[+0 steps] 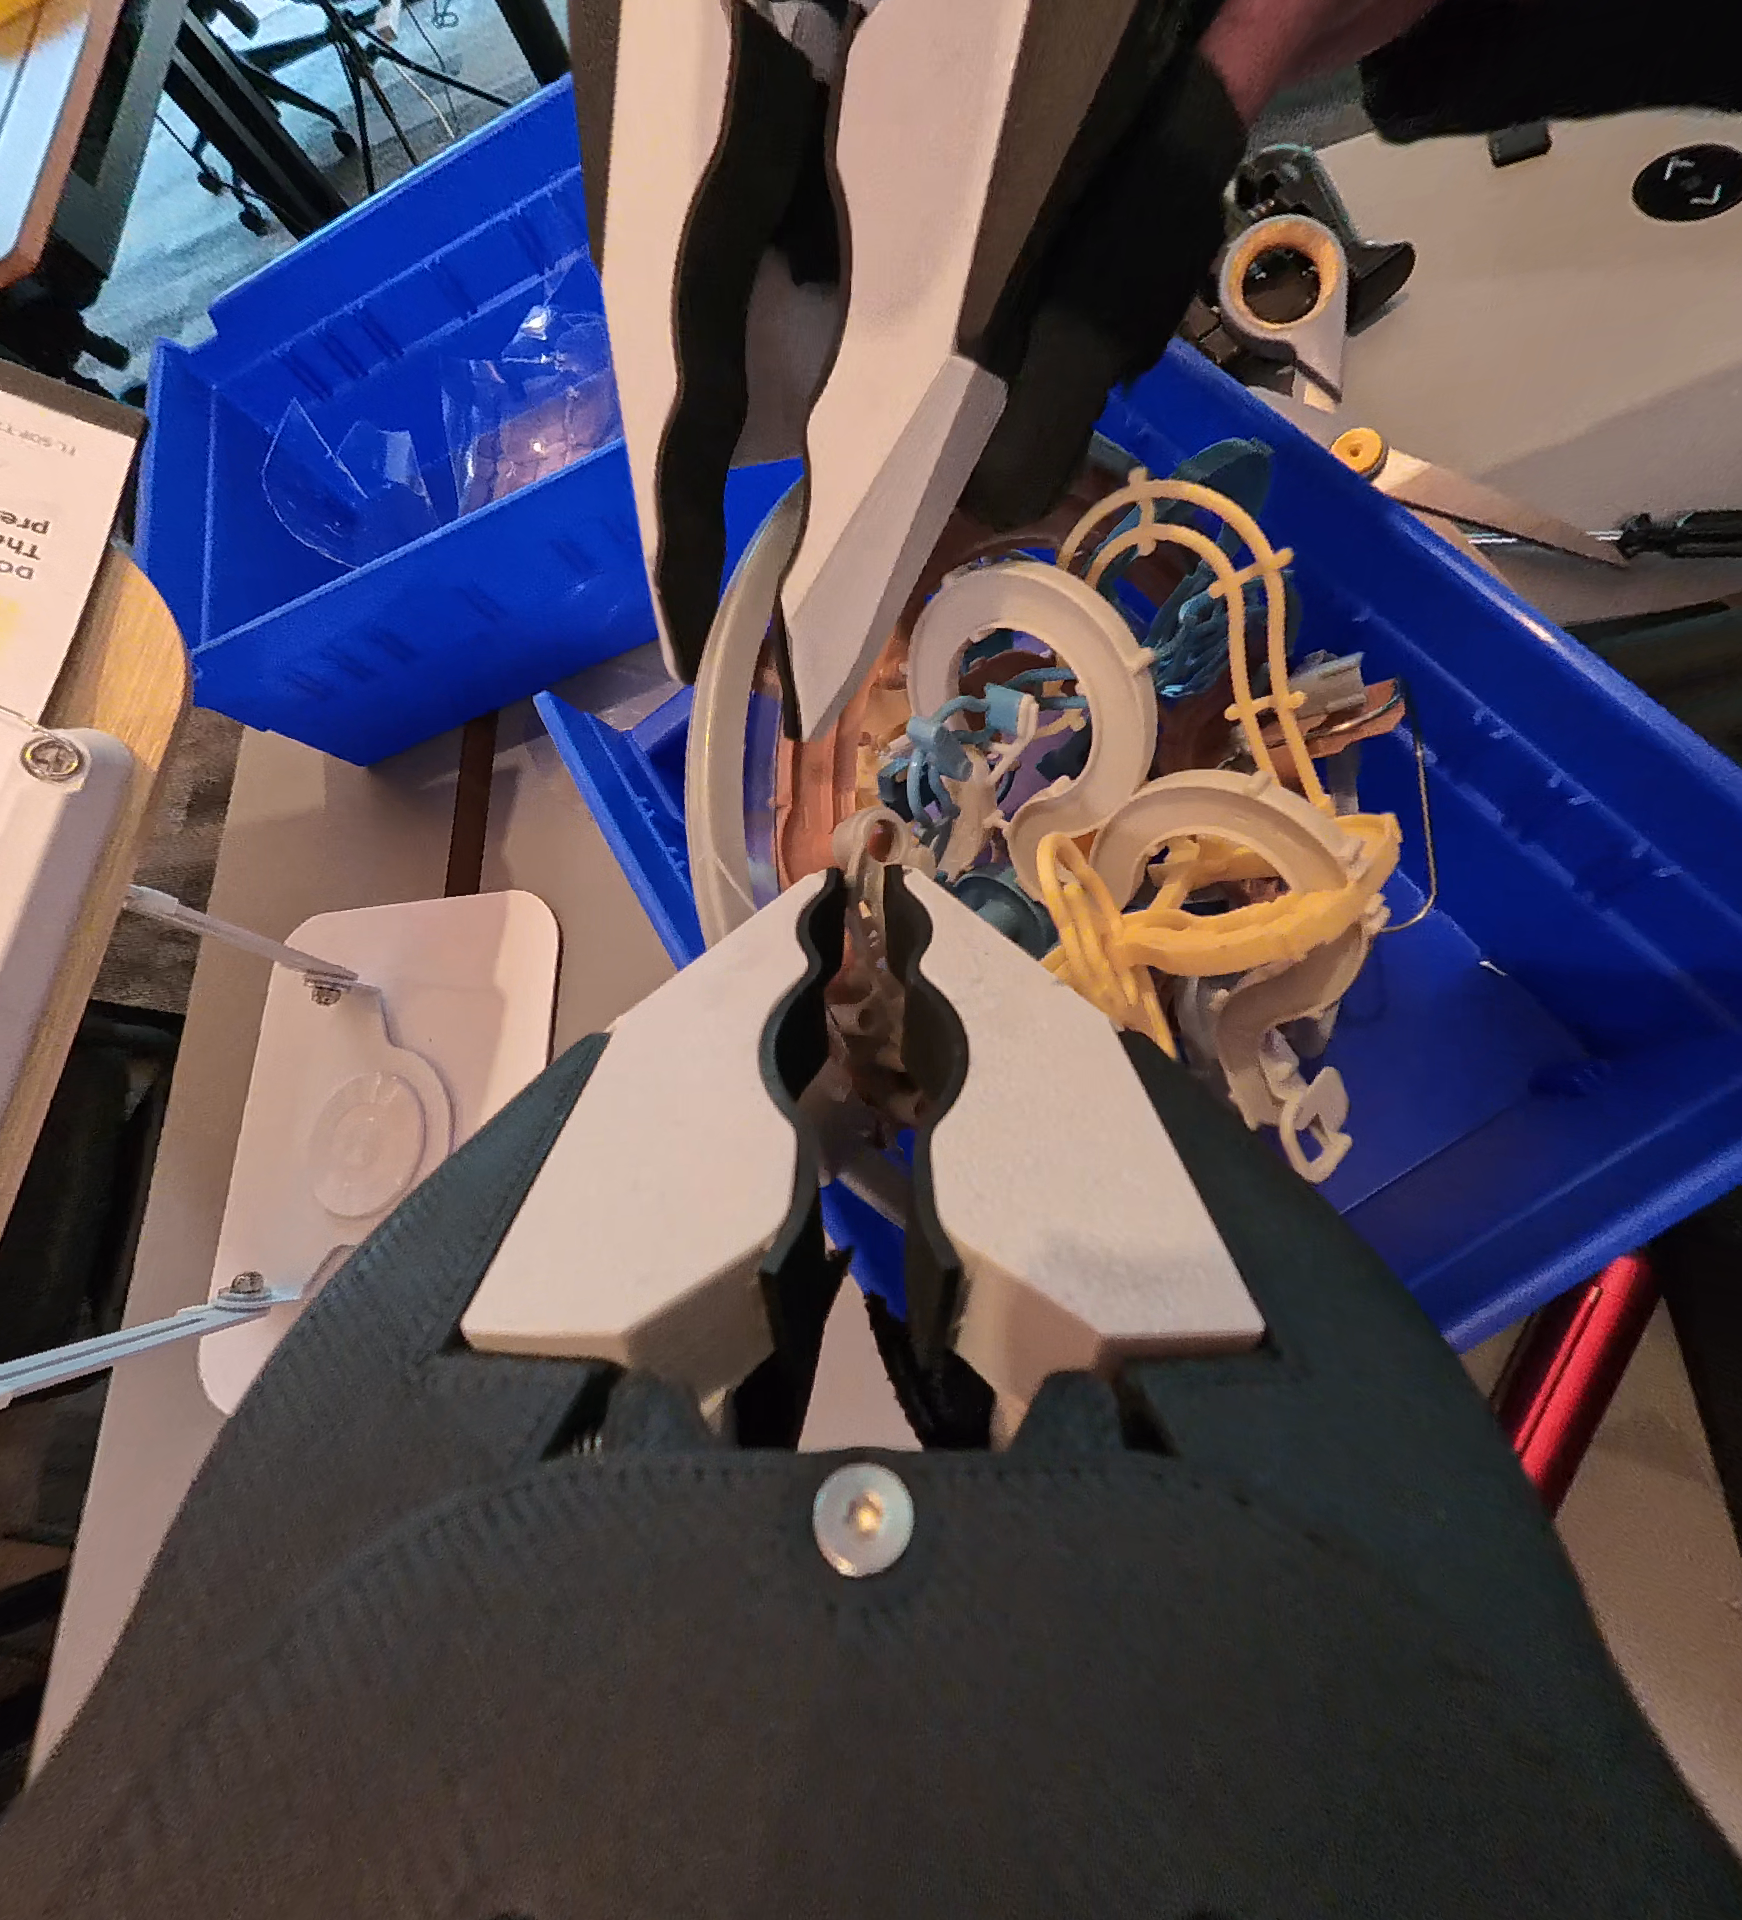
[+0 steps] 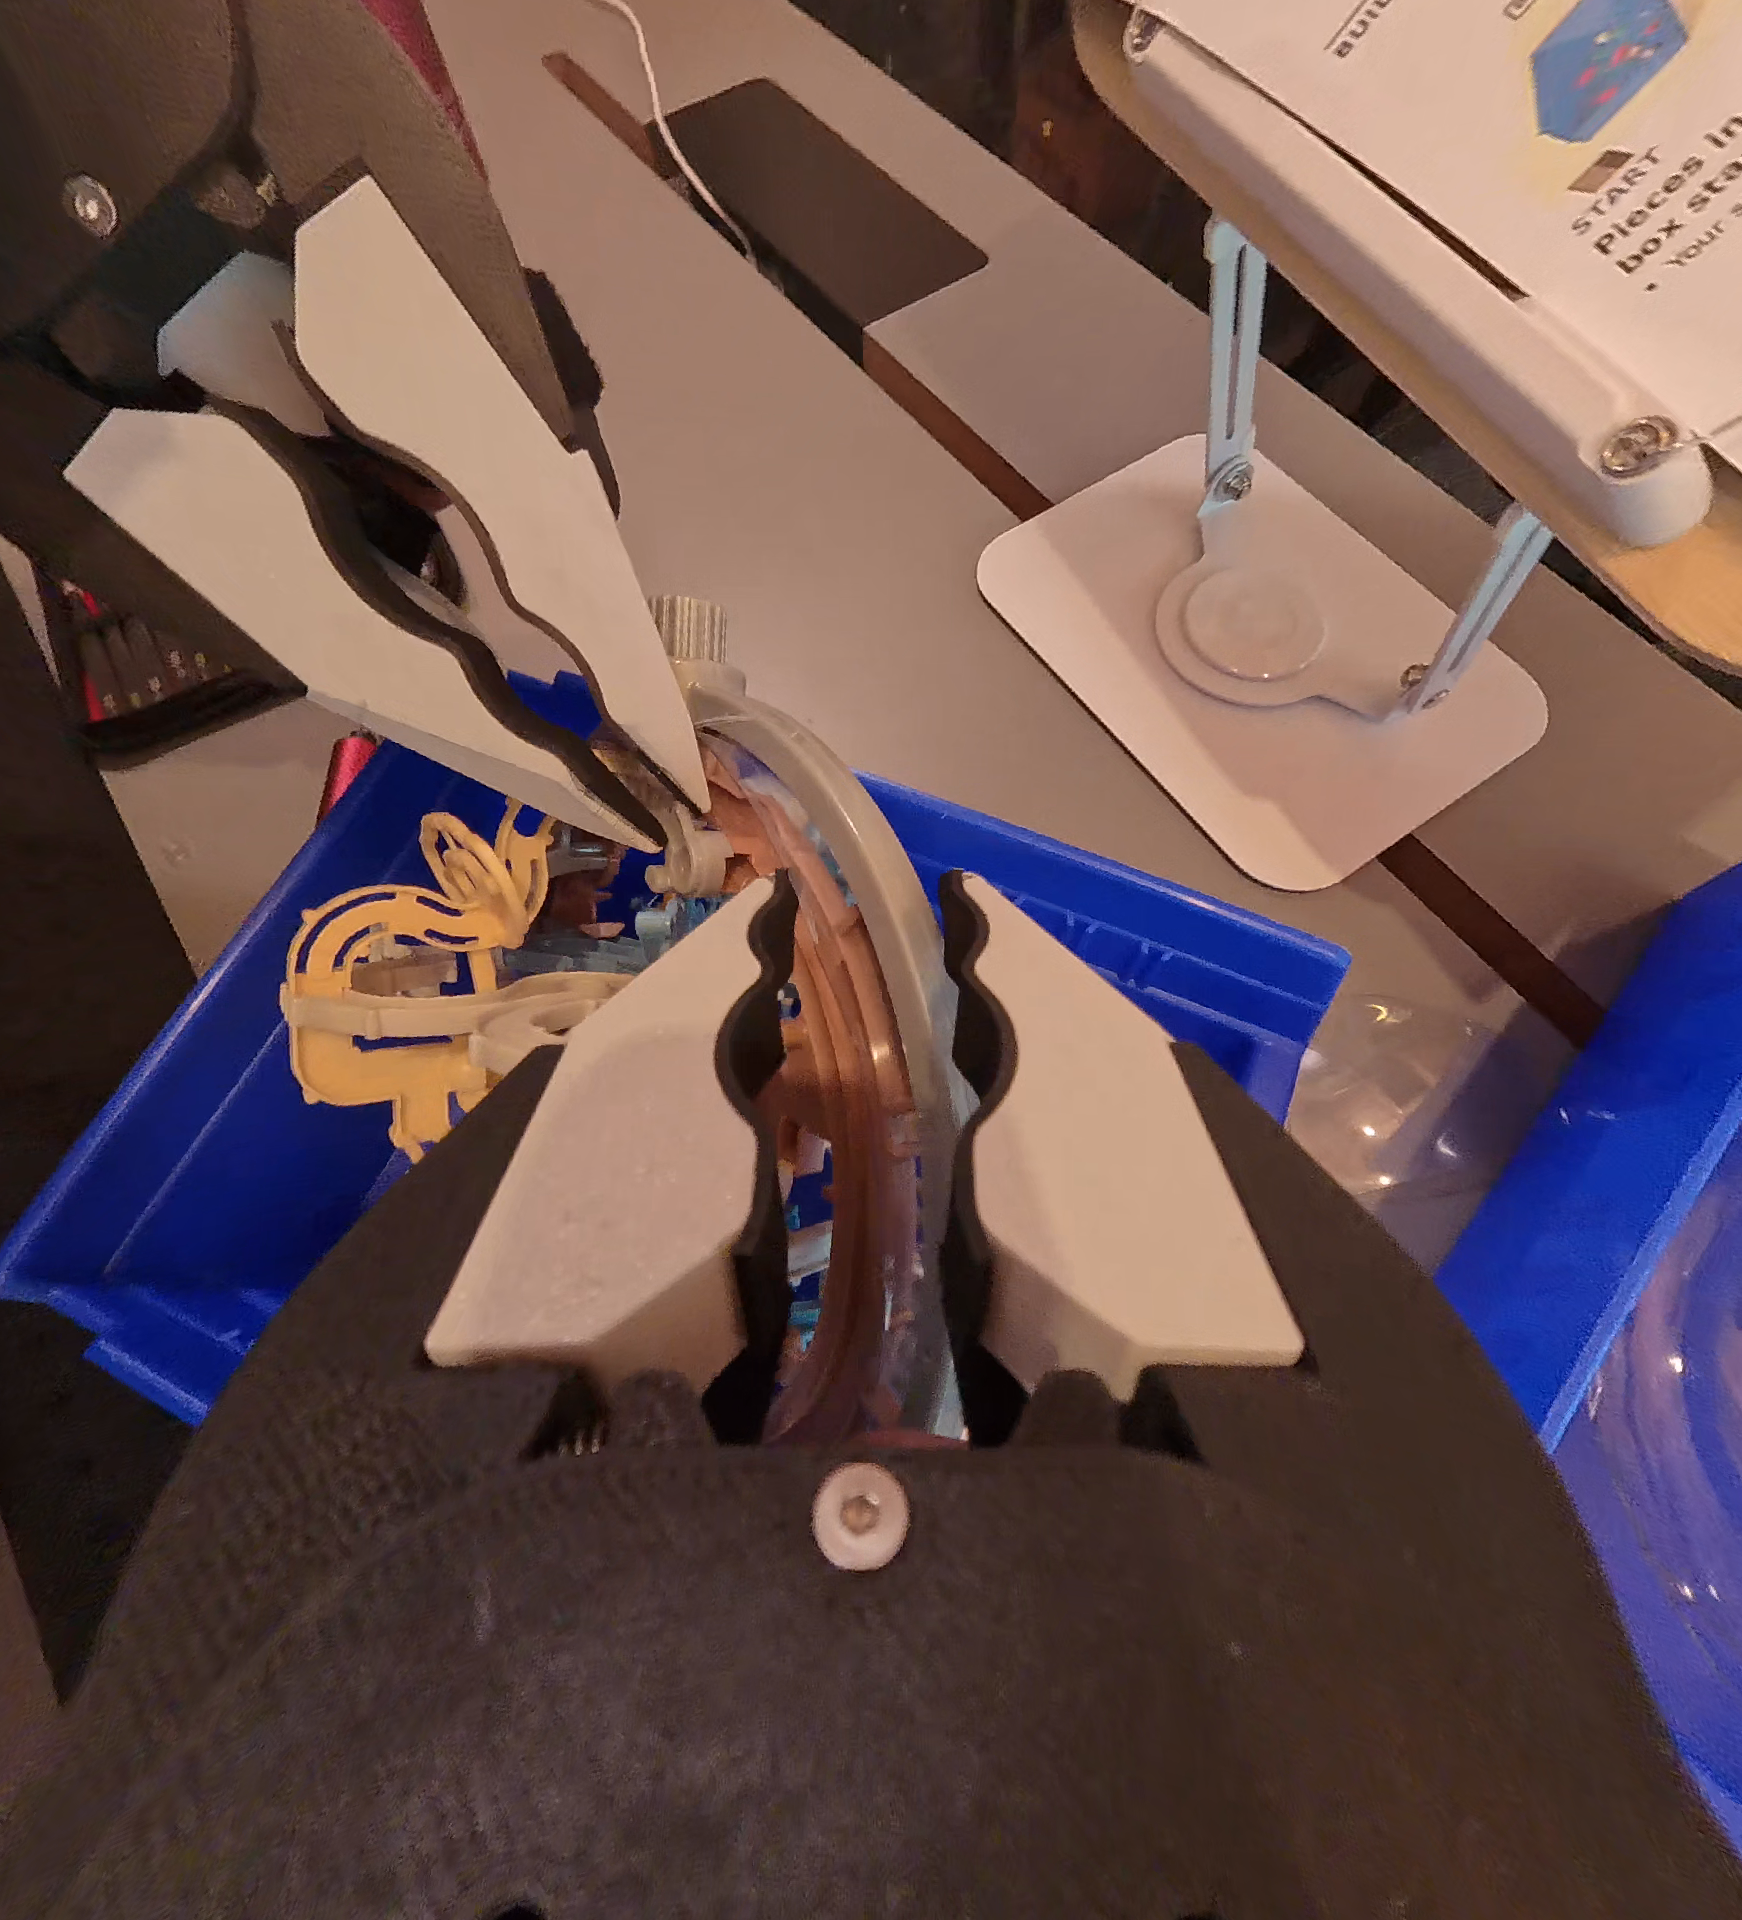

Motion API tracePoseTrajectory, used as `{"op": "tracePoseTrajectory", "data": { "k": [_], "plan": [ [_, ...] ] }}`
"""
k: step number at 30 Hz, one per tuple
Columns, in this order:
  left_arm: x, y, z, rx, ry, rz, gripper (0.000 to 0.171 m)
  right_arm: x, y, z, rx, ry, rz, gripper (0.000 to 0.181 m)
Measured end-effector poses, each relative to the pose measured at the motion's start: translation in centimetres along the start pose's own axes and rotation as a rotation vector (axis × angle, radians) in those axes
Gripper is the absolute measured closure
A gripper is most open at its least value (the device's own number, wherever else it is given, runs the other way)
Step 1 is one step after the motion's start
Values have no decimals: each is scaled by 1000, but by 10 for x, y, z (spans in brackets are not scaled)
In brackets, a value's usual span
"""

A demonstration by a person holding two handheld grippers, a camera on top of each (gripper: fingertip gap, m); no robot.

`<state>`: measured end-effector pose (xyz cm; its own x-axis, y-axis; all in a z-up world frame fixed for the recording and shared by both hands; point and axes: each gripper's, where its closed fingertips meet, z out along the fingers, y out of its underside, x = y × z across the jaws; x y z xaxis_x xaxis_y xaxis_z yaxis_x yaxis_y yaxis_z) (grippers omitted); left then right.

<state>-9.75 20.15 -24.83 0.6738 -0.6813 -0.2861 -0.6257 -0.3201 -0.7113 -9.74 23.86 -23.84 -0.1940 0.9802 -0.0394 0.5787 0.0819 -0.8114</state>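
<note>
Gripping one grey-and-brown plastic ring [image 2: 898, 935] over a blue bin [image 1: 1573, 831], both tongs, left tongs [image 1: 862, 883] and right tongs [image 2: 862, 894], are clenched.

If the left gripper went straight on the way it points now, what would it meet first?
The left gripper is already shut on a small grey clip piece. Straight beyond lies the tangle of blue and white plastic parts in the blue bin, probably first, though depth is unclear.

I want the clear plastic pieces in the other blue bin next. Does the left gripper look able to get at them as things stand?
Probably not yet: the left gripper is shut on a small grey part of the tangled toy, and the right gripper stands between it and the clear pieces.
</note>
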Motion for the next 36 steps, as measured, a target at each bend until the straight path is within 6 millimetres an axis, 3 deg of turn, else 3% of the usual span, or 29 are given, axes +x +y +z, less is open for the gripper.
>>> {"op": "tracePoseTrajectory", "data": {
  "k": [15,26,31,33,34,36],
  "plan": [
    [14,-3,-1,108,-57,-47,167,-5,4,4,7,58,-76,164],
    [12,-7,0,104,-178,-10,171,-4,8,5,26,69,-60,168],
    [10,-5,-3,137,-142,-90,171,-7,6,3,52,60,-79,166],
    [8,-10,-15,193,-133,-91,163,-9,5,1,80,59,-79,166],
    [5,-8,-21,198,-123,-115,150,-10,6,-2,97,57,-78,166],
    [1,13,-23,134,-46,-216,126,-13,6,-8,134,70,-100,166]
  ]
}}
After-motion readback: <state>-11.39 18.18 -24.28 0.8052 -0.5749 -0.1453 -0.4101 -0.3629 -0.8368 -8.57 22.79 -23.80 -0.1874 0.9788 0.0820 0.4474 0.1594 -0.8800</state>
